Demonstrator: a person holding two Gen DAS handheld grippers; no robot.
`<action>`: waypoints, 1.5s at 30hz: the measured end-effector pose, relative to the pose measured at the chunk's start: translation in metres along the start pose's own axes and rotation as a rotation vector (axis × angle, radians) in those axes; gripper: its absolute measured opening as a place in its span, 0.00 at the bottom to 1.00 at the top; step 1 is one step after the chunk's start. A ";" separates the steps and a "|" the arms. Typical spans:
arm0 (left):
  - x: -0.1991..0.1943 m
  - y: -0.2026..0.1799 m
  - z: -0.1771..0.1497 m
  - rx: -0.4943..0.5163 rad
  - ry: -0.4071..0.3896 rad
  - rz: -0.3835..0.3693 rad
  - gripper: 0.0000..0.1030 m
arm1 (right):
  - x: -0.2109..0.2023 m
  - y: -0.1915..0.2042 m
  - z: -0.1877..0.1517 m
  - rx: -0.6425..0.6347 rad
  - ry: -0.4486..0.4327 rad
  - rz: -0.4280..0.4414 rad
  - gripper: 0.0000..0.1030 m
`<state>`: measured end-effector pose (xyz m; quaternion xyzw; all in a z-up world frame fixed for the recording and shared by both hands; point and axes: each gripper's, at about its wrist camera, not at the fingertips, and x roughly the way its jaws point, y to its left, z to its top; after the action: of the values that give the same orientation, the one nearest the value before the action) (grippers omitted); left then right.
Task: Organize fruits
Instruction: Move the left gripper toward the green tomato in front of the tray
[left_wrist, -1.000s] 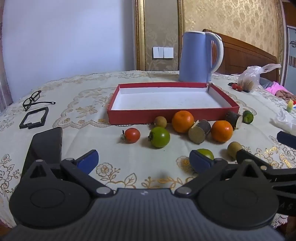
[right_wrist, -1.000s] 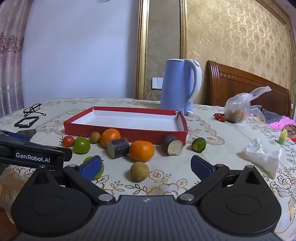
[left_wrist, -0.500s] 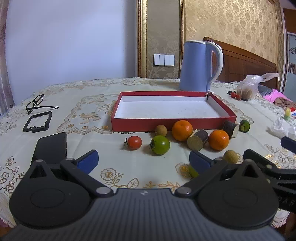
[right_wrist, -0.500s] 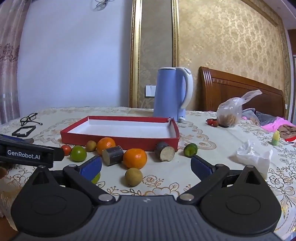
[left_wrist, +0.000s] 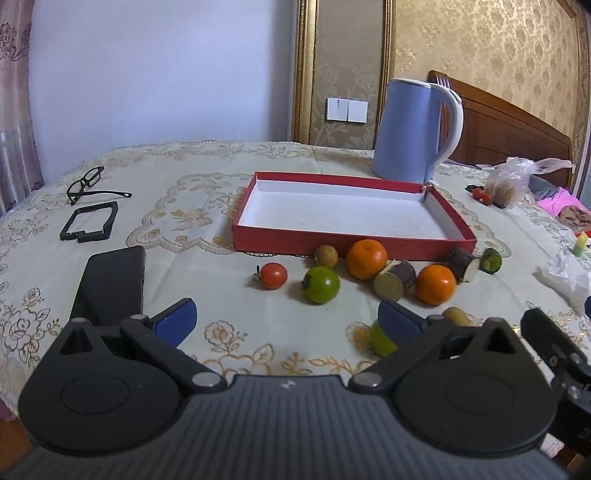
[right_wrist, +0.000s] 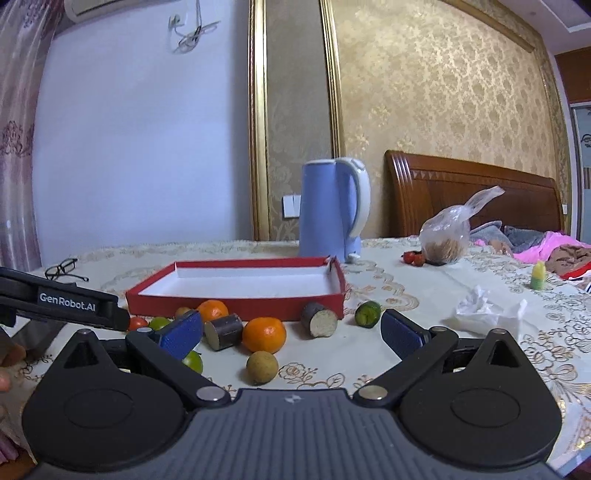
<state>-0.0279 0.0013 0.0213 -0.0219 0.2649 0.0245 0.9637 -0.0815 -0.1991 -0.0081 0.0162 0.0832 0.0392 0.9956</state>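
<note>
- Glasses (left_wrist: 86, 182) and a black frame (left_wrist: 88, 224) lie far left of the red tray (left_wrist: 343, 245); their places on the cloth match the earlier frames.
- A dark phone (left_wrist: 110, 284) lies left of the tray, just beyond the left gripper (left_wrist: 286, 319).
- Left gripper: fingers spread wide, nothing between them. It has drawn back and risen since a second ago; the fruit row now sits farther off and more wall shows.
- Tray holds nothing; all fruit lies on the cloth along its near wall, unmoved.
- Left to right before the tray: red tomato (left_wrist: 272, 275), green tomato (left_wrist: 320, 284), small brown fruit (left_wrist: 325, 256), orange (left_wrist: 366, 258), cut cane piece (left_wrist: 393, 280), second orange (left_wrist: 435, 284), second cane piece (left_wrist: 461, 259), small lime (left_wrist: 490, 260).
- Nearer than that row: a green fruit (left_wrist: 376, 338), partly hidden by the left gripper's right finger, and a brown longan (right_wrist: 261, 367).
- Right gripper (right_wrist: 291, 334): fingers wide apart, empty, held near the tray's right half. Its view has tilted upward since the earlier frame.
- Blue kettle (left_wrist: 419, 129) stands just behind the tray's far right corner; bag (right_wrist: 448, 236) and tissue (right_wrist: 487, 314) lie right of the tray.
</note>
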 end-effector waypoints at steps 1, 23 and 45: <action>-0.002 -0.002 -0.001 0.004 -0.001 0.005 1.00 | -0.005 -0.001 0.001 0.003 -0.009 -0.001 1.00; 0.011 -0.021 -0.016 0.103 0.016 -0.059 1.00 | 0.000 -0.041 -0.011 0.062 0.042 -0.015 1.00; 0.054 -0.058 -0.014 0.169 0.112 -0.122 0.87 | 0.021 -0.042 -0.015 0.025 0.098 -0.068 1.00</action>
<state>0.0148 -0.0558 -0.0169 0.0419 0.3177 -0.0578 0.9455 -0.0598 -0.2384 -0.0280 0.0238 0.1329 0.0048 0.9908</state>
